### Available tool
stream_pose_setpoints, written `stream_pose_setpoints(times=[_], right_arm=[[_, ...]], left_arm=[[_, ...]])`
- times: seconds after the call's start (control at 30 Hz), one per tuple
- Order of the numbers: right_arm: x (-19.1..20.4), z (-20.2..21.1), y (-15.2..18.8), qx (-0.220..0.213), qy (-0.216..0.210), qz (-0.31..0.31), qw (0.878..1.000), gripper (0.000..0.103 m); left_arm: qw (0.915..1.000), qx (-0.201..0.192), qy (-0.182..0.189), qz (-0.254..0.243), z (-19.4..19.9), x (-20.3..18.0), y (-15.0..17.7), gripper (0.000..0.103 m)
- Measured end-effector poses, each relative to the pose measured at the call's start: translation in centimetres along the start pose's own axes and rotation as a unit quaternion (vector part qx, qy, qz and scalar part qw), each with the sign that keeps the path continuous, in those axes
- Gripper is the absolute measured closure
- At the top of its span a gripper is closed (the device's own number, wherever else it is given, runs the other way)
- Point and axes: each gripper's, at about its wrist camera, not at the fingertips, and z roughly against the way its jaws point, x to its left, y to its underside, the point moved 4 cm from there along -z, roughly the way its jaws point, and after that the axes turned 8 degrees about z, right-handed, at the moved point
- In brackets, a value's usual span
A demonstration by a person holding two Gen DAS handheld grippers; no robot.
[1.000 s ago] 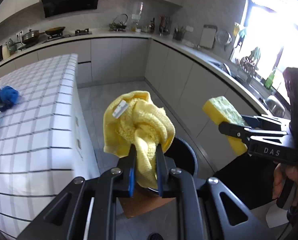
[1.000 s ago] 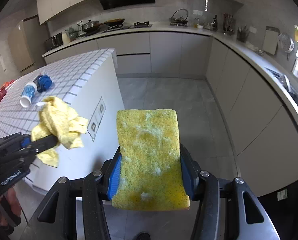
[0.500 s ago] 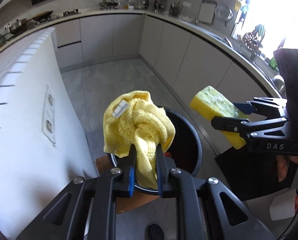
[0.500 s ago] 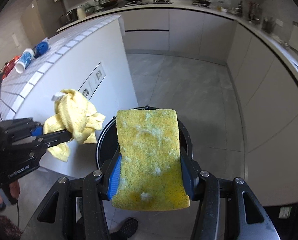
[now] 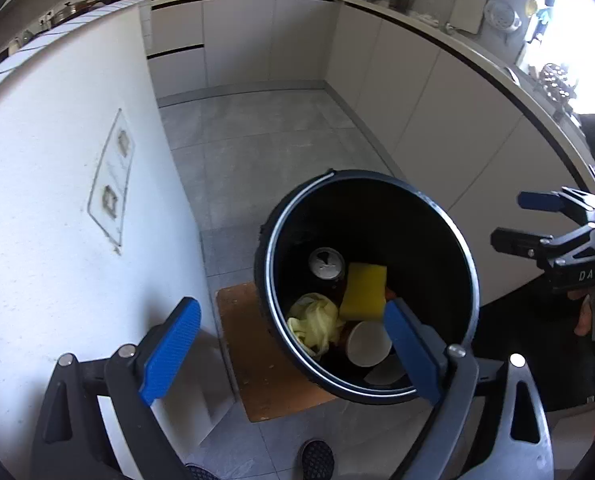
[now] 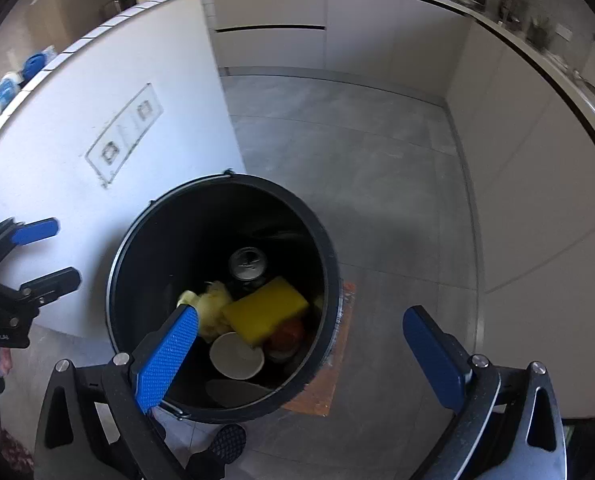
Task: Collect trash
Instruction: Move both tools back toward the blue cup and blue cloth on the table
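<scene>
The left gripper [image 5: 293, 354] hangs above the near rim of the black bin [image 5: 453, 216], its jaws having just been opening; they stand wide apart with nothing between them. The yellow cloth [image 5: 315, 324] lies crumpled at the bottom, near left, with no clear long axis. Just right of it the yellow sponge [image 5: 364, 291] leans on its edge against a drinks can [image 5: 326, 264], its long axis running from the near side up toward the far side; a white cup [image 5: 367, 344] lies beside it. Further right, the right gripper [image 6: 301, 346] has also just been opening and is spread wide and empty.

The likeliest slip is a low blue pad [image 6: 165, 358] catching the rim on the way out and tipping the bin off its brown mat [image 5: 253, 356]. More rubbish waits on the tiled counter [image 6: 77, 46], a bottle [image 6: 1, 94] among it, so the task seems unfinished.
</scene>
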Motion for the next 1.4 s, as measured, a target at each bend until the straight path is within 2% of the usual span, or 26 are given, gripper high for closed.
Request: stream_pose_setpoints(times=[0.3, 0.47, 0.6, 0.8, 0.93, 1.17, 1.4], right_arm=[[0.3, 3.9, -0.3, -0.036, 0.023, -0.019, 0.999, 0.0], [0.9, 6.8, -1.2, -0.058, 0.033, -0.031, 0.997, 0.0], [1.9, 10.1, -2.0, -0.085, 0.039, -0.031, 0.995, 0.0], [4.1, 13.1, -2.9, -0.1, 0.041, -0.029, 0.994, 0.0], [5.6, 14.4, -3.4, -0.107, 0.042, -0.029, 0.993, 0.0], [9.7, 16.8, -6.0, -0.147, 0.02, -0.01, 0.989, 0.0], [15.1, 18.2, -8.9, -0.168, -0.006, 0.028, 0.985, 0.0]], left_arm=[[0.9997, -0.024, -0.009, 0.004, 3.4, -0.4, -1.4, 0.006], [0.9987, -0.05, -0.003, 0.006, 6.7, -1.0, -2.2, 0.005], [0.9976, -0.07, 0.0, 0.004, 8.9, -1.3, -2.7, 0.004], [0.9963, -0.085, -0.002, 0.012, 11.3, -0.5, -2.7, 0.004], [0.9937, -0.109, -0.015, 0.023, 14.3, 1.2, -2.7, 0.004], [0.9856, -0.148, -0.052, 0.061, 18.1, 5.5, -2.2, 0.004], [0.9713, -0.182, -0.098, 0.117, 22.0, 12.1, -1.3, 0.004]])
